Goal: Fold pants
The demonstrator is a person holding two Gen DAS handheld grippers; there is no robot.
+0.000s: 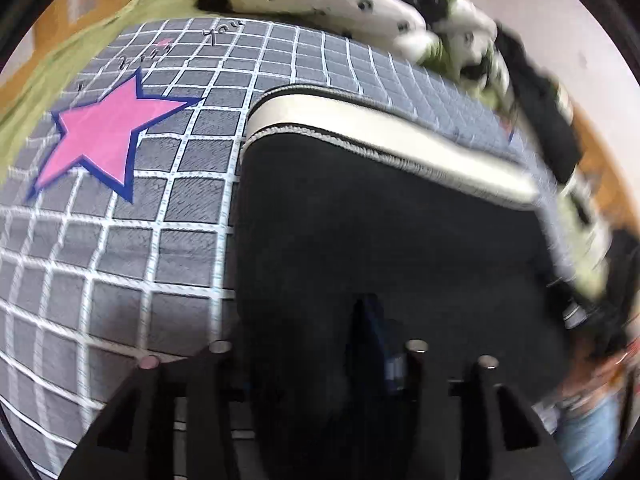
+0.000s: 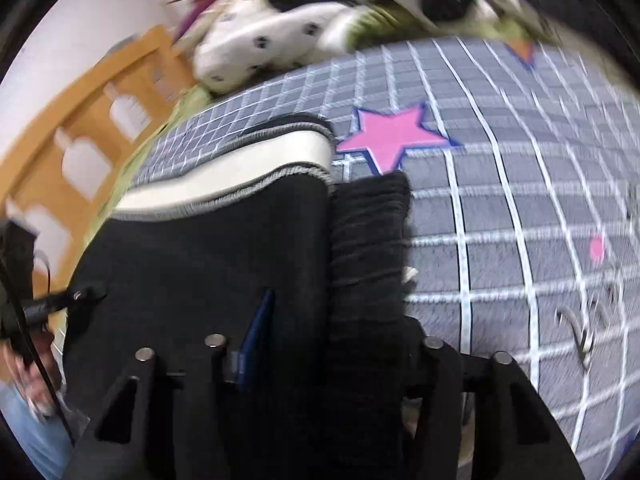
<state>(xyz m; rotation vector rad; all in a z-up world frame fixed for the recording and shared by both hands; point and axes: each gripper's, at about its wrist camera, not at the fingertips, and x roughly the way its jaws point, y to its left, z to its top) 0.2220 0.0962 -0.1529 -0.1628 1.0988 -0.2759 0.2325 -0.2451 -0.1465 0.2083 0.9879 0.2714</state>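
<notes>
Grid-patterned bedcover, wooden bedframe

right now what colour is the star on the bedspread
Pink with a dark blue outline; the star shows best in the left wrist view.

The pants are black — a soft, dark knit with a broad cream band edged in grey ribbing along the far side, and a ribbed black cuff lying along one side. They lie folded into a flat, roughly rectangular stack on the bed, the cream band towards the bed's far edge — the dark body reaching towards its near edge.
</notes>
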